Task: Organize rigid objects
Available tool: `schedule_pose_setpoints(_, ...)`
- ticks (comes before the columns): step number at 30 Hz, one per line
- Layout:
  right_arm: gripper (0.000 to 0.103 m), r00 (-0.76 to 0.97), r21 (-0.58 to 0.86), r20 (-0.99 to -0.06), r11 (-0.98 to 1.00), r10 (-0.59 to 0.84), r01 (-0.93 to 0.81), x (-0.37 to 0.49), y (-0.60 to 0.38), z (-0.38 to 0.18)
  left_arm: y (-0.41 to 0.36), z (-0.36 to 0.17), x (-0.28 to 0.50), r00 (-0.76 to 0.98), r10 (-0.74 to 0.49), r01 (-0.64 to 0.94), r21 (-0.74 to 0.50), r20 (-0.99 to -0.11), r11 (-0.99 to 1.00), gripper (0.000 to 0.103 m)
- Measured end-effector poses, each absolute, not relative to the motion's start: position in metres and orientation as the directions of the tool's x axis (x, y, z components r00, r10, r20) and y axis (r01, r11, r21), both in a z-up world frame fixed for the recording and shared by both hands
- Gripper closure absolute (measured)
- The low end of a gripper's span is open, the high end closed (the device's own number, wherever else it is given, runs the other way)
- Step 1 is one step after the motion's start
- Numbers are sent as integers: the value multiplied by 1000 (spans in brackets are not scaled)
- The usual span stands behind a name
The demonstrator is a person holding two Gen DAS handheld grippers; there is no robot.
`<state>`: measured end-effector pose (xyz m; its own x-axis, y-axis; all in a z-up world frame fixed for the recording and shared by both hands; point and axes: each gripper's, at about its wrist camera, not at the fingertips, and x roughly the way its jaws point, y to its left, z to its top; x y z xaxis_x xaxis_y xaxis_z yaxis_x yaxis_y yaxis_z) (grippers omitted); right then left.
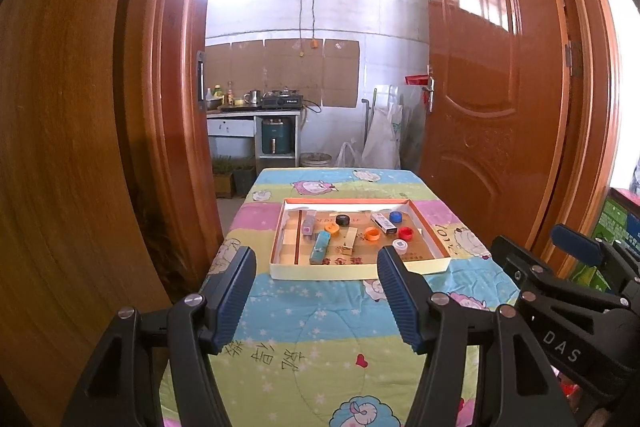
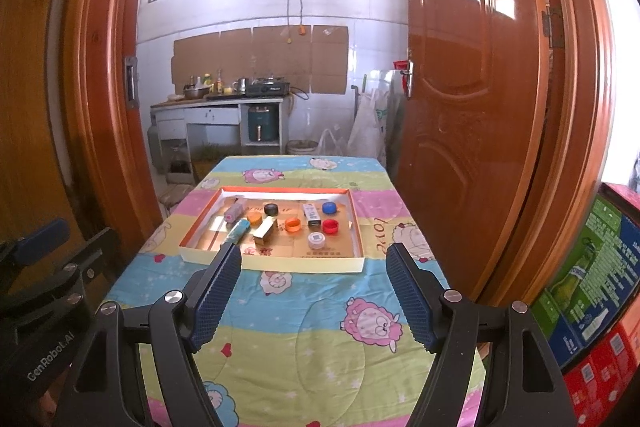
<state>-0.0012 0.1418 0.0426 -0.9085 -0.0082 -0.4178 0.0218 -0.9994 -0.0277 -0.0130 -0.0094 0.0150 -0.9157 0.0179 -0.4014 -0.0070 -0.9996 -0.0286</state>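
A shallow cardboard tray (image 1: 352,271) (image 2: 272,263) sits mid-table and holds several bottle caps and small boxes: a black cap (image 1: 342,219), a blue cap (image 1: 395,216), a red cap (image 1: 405,233), orange caps (image 1: 372,235), a white cap (image 1: 399,245), a teal box (image 1: 320,247), a tan box (image 1: 349,239) and a white box (image 1: 383,223). My left gripper (image 1: 316,291) is open and empty, held above the near part of the table, short of the tray. My right gripper (image 2: 314,287) is open and empty beside it, also short of the tray.
The table wears a pastel sheep-print cloth (image 1: 320,339). An open wooden door (image 1: 488,87) stands at the right, a door frame (image 1: 168,107) at the left. Coloured cartons (image 2: 596,287) are stacked at the right. A kitchen counter (image 1: 256,107) lies beyond.
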Motion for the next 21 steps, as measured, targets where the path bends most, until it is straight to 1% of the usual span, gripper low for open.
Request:
schedule_pose_setpoints(15, 27, -908, -26, -419, -999, -10, 23, 0, 141, 42, -9, 14, -12, -916, 33, -21, -35, -399, -999, 40)
schedule_pose_setpoints(21, 27, -907, -28, -421, -999, -12, 26, 1, 140, 41, -10, 11, -14, -909, 35, -20, -42, -416, -999, 40)
